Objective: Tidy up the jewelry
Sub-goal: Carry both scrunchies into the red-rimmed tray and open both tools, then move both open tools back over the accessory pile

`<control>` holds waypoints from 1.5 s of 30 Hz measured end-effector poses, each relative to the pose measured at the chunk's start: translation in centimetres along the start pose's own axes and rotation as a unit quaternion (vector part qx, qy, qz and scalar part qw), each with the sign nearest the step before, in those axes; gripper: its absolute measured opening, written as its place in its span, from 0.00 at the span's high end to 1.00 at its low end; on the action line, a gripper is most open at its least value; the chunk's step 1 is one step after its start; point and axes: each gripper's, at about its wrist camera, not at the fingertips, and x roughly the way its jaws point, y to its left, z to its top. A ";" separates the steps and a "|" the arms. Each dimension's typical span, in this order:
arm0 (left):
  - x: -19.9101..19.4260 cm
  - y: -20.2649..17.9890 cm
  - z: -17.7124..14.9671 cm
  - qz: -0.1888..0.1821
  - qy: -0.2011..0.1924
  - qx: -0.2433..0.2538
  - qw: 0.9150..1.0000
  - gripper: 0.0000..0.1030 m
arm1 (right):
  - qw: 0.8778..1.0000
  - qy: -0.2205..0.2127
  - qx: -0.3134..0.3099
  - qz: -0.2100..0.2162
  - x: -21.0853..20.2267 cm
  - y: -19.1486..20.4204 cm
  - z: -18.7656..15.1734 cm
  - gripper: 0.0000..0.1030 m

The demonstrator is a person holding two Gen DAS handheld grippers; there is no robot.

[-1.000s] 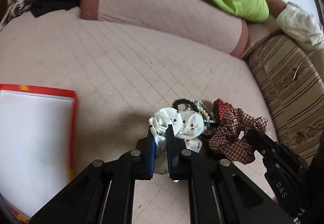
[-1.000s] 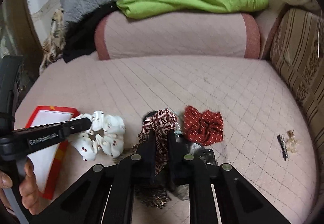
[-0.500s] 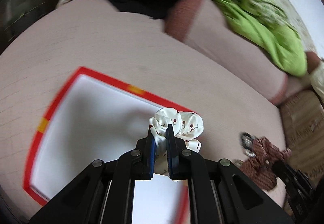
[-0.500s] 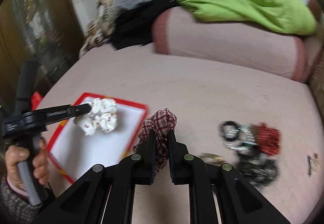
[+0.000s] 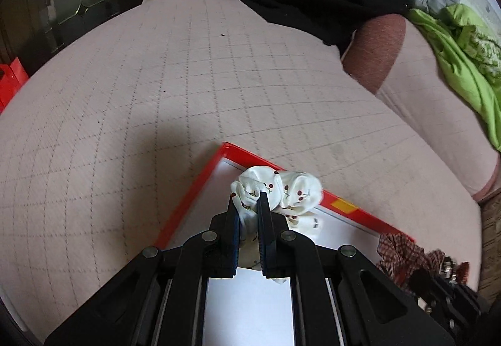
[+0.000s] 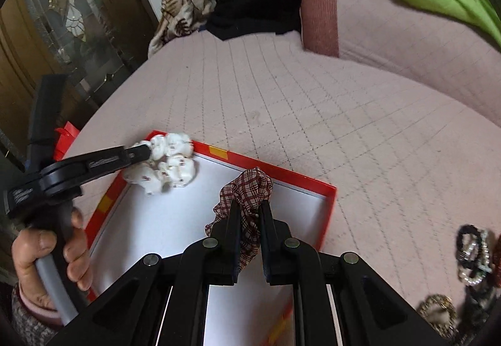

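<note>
Quilted matt cloth bed cover [image 6: 344,133]; glossy red-rimmed box [image 6: 325,208]; satiny white scrunchie [image 5: 281,192]; woven plaid scrunchie [image 6: 247,189]; matt black plastic gripper [image 6: 249,214].

right tongs [image 6: 249,210] gripping plaid scrunchie [image 6: 247,189], over red-rimmed box [image 6: 327,214]

The red box [image 6: 325,205] has its near edge hidden behind the right hand-held gripper [image 6: 249,214]; bracelets [image 6: 472,252] beside the box blur at the frame edge

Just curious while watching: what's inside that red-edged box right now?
The red-edged box shows only a bare white floor. The white cherry scrunchie and plaid scrunchie hang over it, each clamped in a gripper. The near part is hidden behind the right gripper.
</note>
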 end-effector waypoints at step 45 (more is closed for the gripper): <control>-14.0 -15.4 -16.9 -0.063 -0.015 0.170 0.983 0.51 | 0.979 -0.034 0.116 -0.162 -20.7 -14.7 -19.7 0.34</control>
